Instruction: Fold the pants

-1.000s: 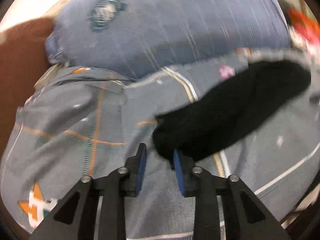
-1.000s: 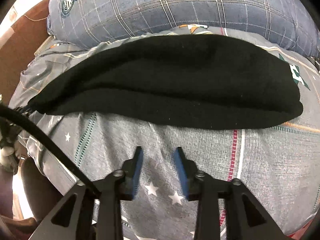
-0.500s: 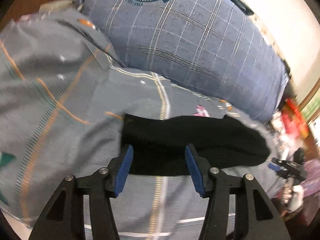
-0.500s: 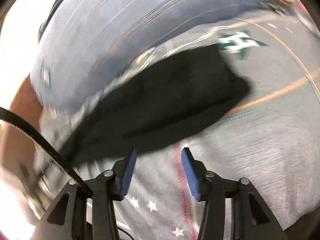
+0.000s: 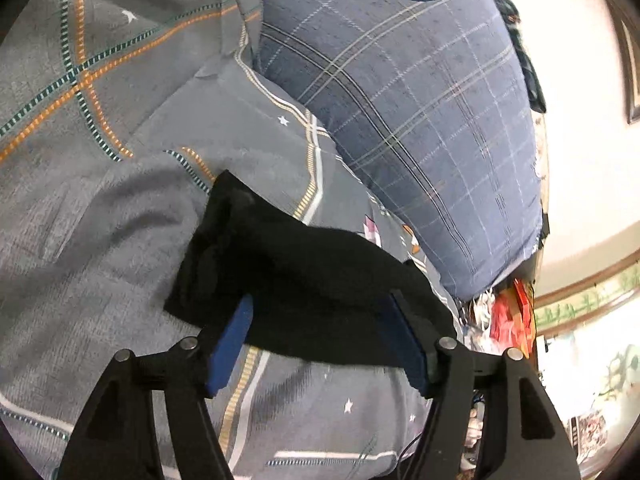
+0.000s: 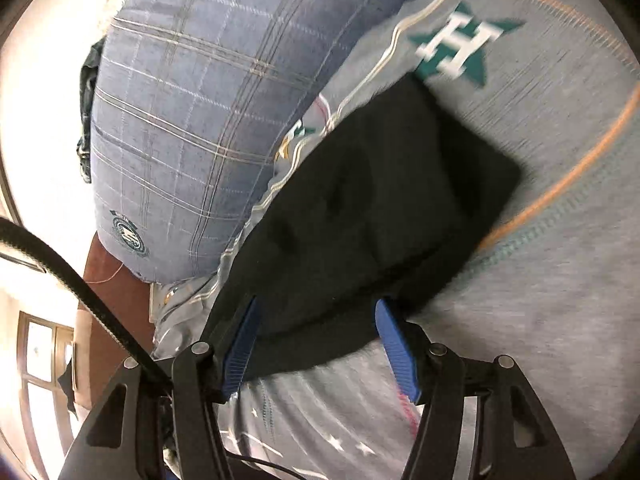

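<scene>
The black pants [image 5: 296, 272] lie in a long folded strip on the grey patterned bedspread [image 5: 80, 240]. My left gripper [image 5: 320, 308] is open wide, its blue pads [image 5: 232, 340] straddling the near edge of one end of the strip. In the right wrist view the pants [image 6: 380, 208] run away diagonally, and my right gripper [image 6: 318, 312] is open wide with its pads [image 6: 396, 344] on either side of the other end's near edge. Neither gripper is closed on the cloth.
A large blue plaid pillow [image 5: 420, 92] lies just behind the pants, also seen in the right wrist view [image 6: 192, 100]. Cluttered red and white items [image 5: 508, 312] sit beyond the bed's far side. A brown headboard [image 6: 108, 272] and a black cable [image 6: 80, 292] show at left.
Both grippers have opened wider and moved in over the ends of the pants, each turning so that the strip now lies between its pads.
</scene>
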The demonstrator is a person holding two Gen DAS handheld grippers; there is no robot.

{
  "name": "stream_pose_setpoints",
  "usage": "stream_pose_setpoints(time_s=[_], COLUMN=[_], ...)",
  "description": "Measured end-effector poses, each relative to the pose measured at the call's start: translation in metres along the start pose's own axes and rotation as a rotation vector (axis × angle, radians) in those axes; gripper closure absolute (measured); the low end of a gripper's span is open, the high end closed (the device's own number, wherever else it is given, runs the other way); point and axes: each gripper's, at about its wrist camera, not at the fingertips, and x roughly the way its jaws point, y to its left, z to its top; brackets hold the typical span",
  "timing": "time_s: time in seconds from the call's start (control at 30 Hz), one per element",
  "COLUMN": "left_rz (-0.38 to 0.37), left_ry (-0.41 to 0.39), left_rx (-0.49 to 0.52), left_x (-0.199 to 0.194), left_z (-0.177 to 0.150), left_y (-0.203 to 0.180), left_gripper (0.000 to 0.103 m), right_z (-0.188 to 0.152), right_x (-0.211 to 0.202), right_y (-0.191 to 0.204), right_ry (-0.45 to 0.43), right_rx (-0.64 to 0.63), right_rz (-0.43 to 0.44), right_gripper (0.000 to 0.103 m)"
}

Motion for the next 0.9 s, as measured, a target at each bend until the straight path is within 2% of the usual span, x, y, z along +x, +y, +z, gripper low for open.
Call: stream_pose_setpoints(time_s=[0.13, 0.27, 0.3, 0.33, 0.37, 0.4, 0.43, 0.47, 0.6, 0.7, 0.77, 0.83, 0.9], left_rz=[0.031, 0.055, 0.065, 0.077, 0.080, 0.061, 0.041, 0.043, 0.015, -0.061, -0.097, -0.063, 0.016], left_ry=[0.005, 0.029, 0.040, 0.044, 0.051, 0.067, 0.072, 0.063, 0.002, -0.066, -0.091, -0.090, -0.044], left_rx=[-0.053, -0.123, -0.138, -0.146, -0.149, -0.162, -0.175, -0.165, -0.037, 0.058, 0.100, 0.104, 0.053], left_x=[0.012, 0.022, 0.025, 0.027, 0.029, 0.032, 0.034, 0.034, 0.029, 0.014, 0.003, 0.001, 0.010], left_z=[0.013, 0.034, 0.037, 0.040, 0.041, 0.042, 0.043, 0.045, 0.069, 0.080, 0.077, 0.065, 0.047], left_y=[0.006, 0.011, 0.013, 0.014, 0.015, 0.016, 0.015, 0.012, -0.036, -0.077, -0.091, -0.085, -0.052], left_gripper=[0.036, 0.036, 0.042, 0.052, 0.080, 0.099, 0.099, 0.099, 0.099, 0.099, 0.098, 0.098, 0.098], right_z=[-0.001, 0.002, 0.003, 0.004, 0.005, 0.005, 0.008, 0.011, 0.018, 0.027, 0.028, 0.024, 0.017], right_x=[0.023, 0.019, 0.019, 0.020, 0.020, 0.020, 0.019, 0.023, 0.014, 0.000, -0.015, -0.027, -0.033], right_y=[0.005, 0.004, 0.003, 0.000, -0.001, -0.001, 0.002, 0.008, 0.039, 0.063, 0.076, 0.079, 0.063], right_ry=[0.019, -0.046, -0.056, -0.060, -0.065, -0.071, -0.068, -0.057, -0.081, -0.118, -0.143, -0.157, -0.141], right_rx=[0.036, 0.084, 0.108, 0.131, 0.146, 0.152, 0.137, 0.114, 0.008, -0.038, -0.071, -0.100, -0.098], right_rz=[-0.035, -0.063, -0.062, -0.056, -0.052, -0.061, -0.075, -0.093, -0.100, -0.058, -0.022, -0.019, -0.037], right_gripper=[0.037, 0.037, 0.037, 0.037, 0.042, 0.052, 0.084, 0.096, 0.097, 0.097, 0.097, 0.097, 0.097])
